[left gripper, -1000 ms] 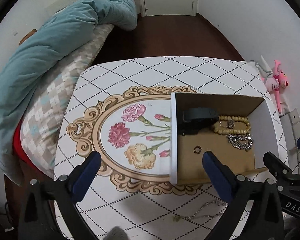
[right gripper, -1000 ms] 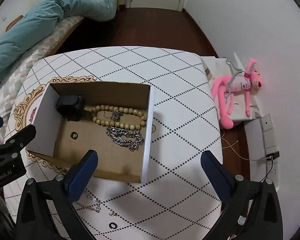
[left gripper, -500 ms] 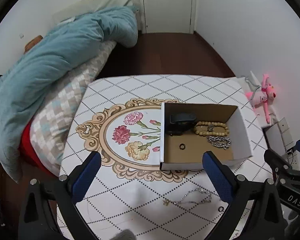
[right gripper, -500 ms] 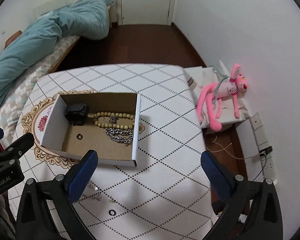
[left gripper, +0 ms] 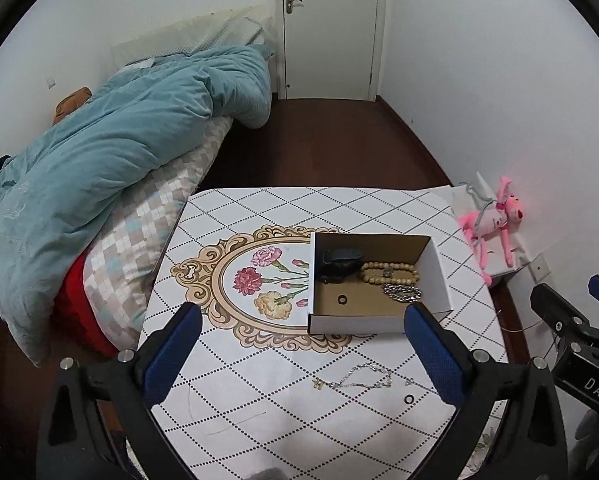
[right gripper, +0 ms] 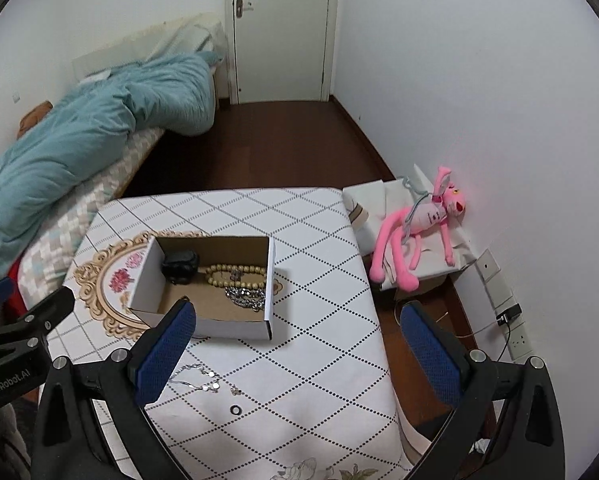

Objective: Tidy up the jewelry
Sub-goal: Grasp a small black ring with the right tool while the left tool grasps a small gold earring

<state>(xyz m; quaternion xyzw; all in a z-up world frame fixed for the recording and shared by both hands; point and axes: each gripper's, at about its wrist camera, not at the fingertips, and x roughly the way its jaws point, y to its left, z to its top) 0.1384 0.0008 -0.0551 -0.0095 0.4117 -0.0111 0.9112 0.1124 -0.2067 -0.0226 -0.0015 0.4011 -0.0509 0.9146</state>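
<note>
An open white cardboard box (left gripper: 439,276) (right gripper: 269,276) stands on the patterned table (left gripper: 259,208) (right gripper: 319,280). It holds a black pouch (left gripper: 339,266) (right gripper: 180,266), a wooden bead bracelet (left gripper: 389,272) (right gripper: 235,274), a silver chain (left gripper: 402,293) (right gripper: 245,298) and a small ring (left gripper: 342,300). A thin silver necklace (left gripper: 355,378) (right gripper: 197,378) and a dark ring (left gripper: 409,399) (right gripper: 235,409) lie on the table in front of the box. My left gripper (left gripper: 303,354) and right gripper (right gripper: 295,354) are open and empty, held well above the table's near edge.
A bed with a teal duvet (left gripper: 111,140) borders the table on the left. A pink plush toy (right gripper: 419,224) lies on a low stand against the right wall. Wall sockets with a cable (right gripper: 507,312) sit beyond the table's right edge. A closed door (right gripper: 279,28) is at the back.
Both grippers have pulled up and back from the box, which now looks smaller and farther. The necklace and ring on the table have come fully into view. Both stay open.
</note>
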